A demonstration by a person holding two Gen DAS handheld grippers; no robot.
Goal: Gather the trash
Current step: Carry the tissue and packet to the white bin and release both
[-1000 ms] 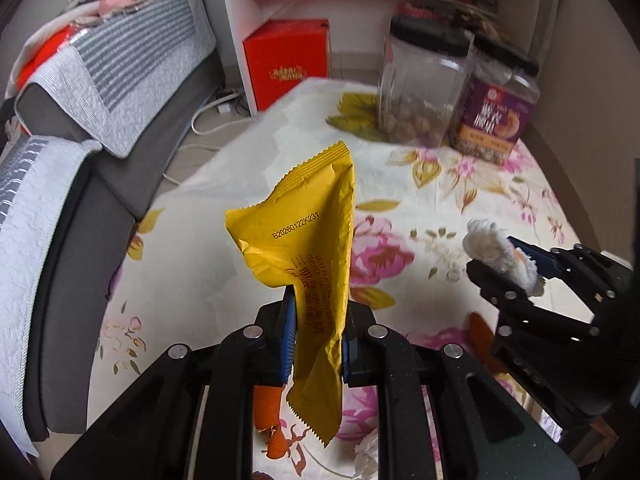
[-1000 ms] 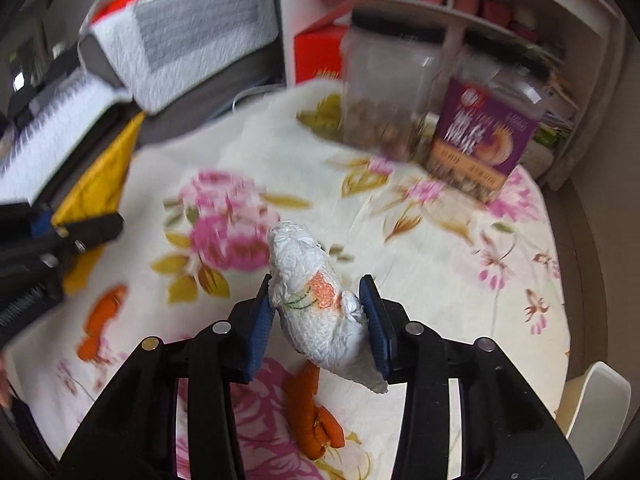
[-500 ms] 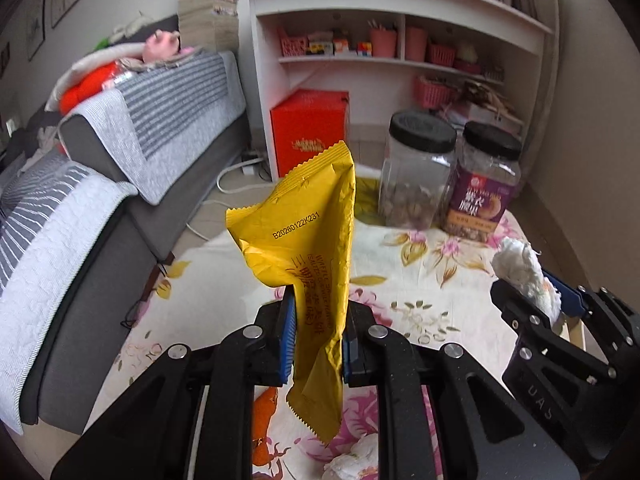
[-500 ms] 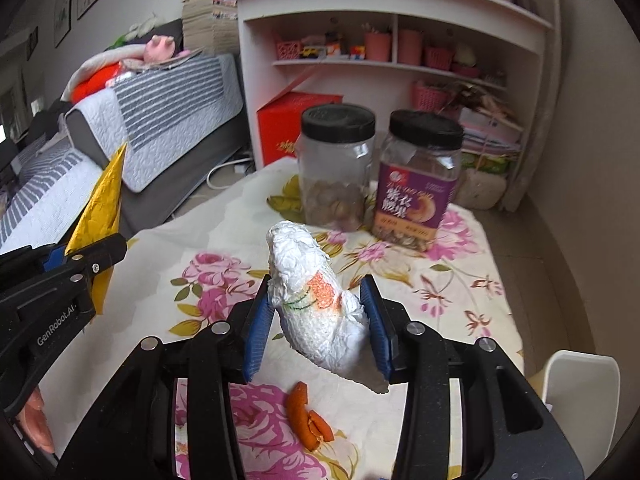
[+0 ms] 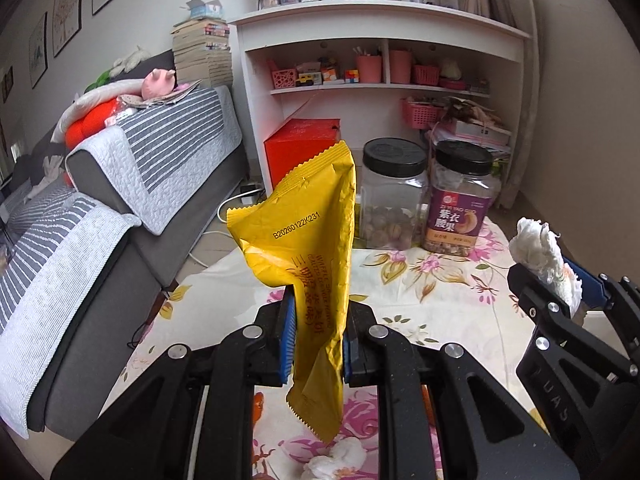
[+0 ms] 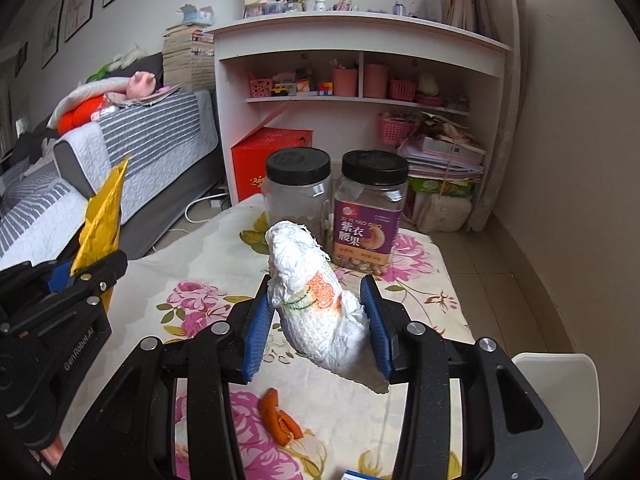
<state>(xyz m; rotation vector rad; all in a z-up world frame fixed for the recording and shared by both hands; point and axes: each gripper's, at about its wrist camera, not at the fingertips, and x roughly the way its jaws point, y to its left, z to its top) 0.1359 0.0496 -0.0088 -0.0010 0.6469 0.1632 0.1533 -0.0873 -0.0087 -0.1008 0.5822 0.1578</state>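
Observation:
My left gripper (image 5: 317,320) is shut on a yellow snack wrapper (image 5: 308,240) and holds it upright above the flowered table (image 5: 432,276). My right gripper (image 6: 318,316) is shut on a crumpled white tissue (image 6: 312,296) with orange and green print, also held above the table. Each gripper shows in the other's view: the right one with the tissue (image 5: 540,256) at the right, the left one with the wrapper (image 6: 100,220) at the left. Orange peel (image 6: 278,420) lies on the cloth below the right gripper. Another white tissue wad (image 5: 336,460) lies under the left gripper.
Two black-lidded jars, one clear (image 6: 298,196) and one purple-labelled (image 6: 370,216), stand at the table's far edge. A grey sofa (image 5: 120,208) runs along the left. A red box (image 5: 300,148) and white shelf (image 5: 380,60) stand behind. A white chair (image 6: 556,392) is at the right.
Both grippers have risen and tilted up with their loads, so the views now show the shelf and walls instead of mostly tabletop. The grips have not changed.

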